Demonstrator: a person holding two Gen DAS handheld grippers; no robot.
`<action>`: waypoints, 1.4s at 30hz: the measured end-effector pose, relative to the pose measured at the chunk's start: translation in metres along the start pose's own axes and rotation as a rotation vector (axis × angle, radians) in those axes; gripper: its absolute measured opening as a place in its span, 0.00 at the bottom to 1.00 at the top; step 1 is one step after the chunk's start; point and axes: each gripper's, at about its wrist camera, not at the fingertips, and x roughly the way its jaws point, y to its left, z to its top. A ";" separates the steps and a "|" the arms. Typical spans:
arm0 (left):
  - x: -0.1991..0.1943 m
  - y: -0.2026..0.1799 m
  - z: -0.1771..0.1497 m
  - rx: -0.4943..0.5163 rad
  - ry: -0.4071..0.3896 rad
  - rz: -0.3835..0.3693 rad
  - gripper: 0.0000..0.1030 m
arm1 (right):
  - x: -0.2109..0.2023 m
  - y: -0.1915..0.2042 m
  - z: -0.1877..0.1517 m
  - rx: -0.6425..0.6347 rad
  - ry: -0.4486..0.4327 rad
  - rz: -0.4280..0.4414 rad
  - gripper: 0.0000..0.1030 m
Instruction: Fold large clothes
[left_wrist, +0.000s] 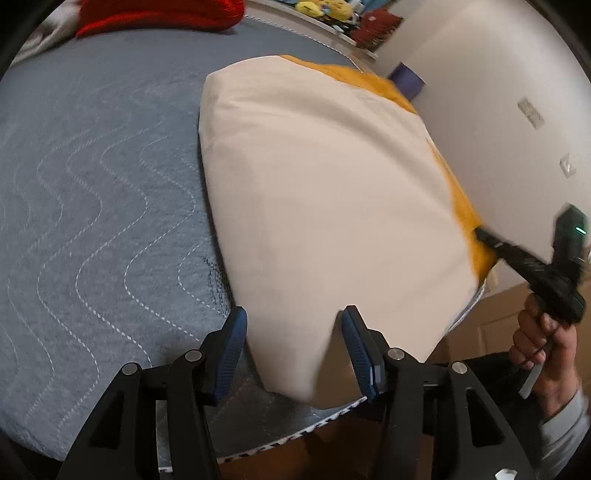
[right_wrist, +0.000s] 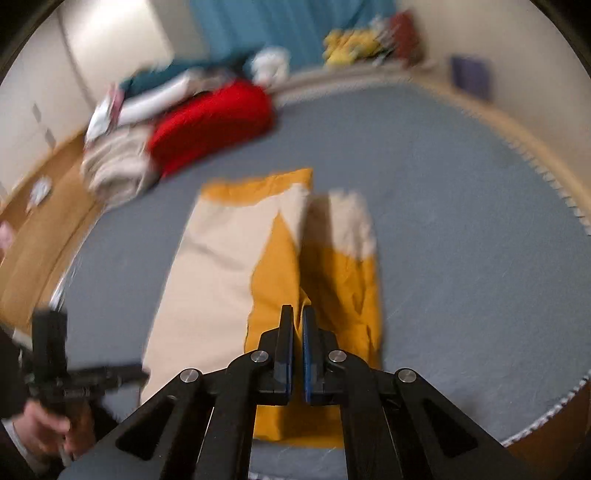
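The cloth, cream on one side and yellow-orange on the other, lies on a grey quilted bed in the left wrist view. It fills the middle and right of the picture. Only a thin strip of the yellow-orange side shows, along its upper right edge. The left gripper is at the bottom middle. Its two blue fingers stand apart, and the near corner of the cloth lies between them. The fingers do not press on it. At the right edge a hand holds the right gripper, whose dark tip touches the cloth's yellow-orange edge. The picture is blurred there. A red cloth sits at the upper left on the bed.

In the right wrist view, the cloth lies in the middle of the picture on the bed, folded so that cream and yellow-orange parts both show. The right gripper is at the bottom middle, its fingers closed close together over the yellow-orange part. I cannot tell if any cloth is pinched between them. The left gripper is at the lower left, held by a hand, and it is blurred. A red cloth and a pile of other clothes sit at the upper left.
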 end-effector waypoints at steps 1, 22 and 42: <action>0.003 -0.001 0.001 0.008 0.011 0.003 0.48 | 0.007 -0.009 -0.004 -0.001 0.041 -0.065 0.03; 0.044 -0.040 -0.007 0.258 0.183 0.109 0.46 | 0.098 -0.039 -0.052 -0.066 0.485 -0.236 0.03; 0.020 0.010 0.044 -0.039 0.062 -0.006 0.47 | 0.092 -0.025 -0.054 -0.088 0.469 -0.234 0.55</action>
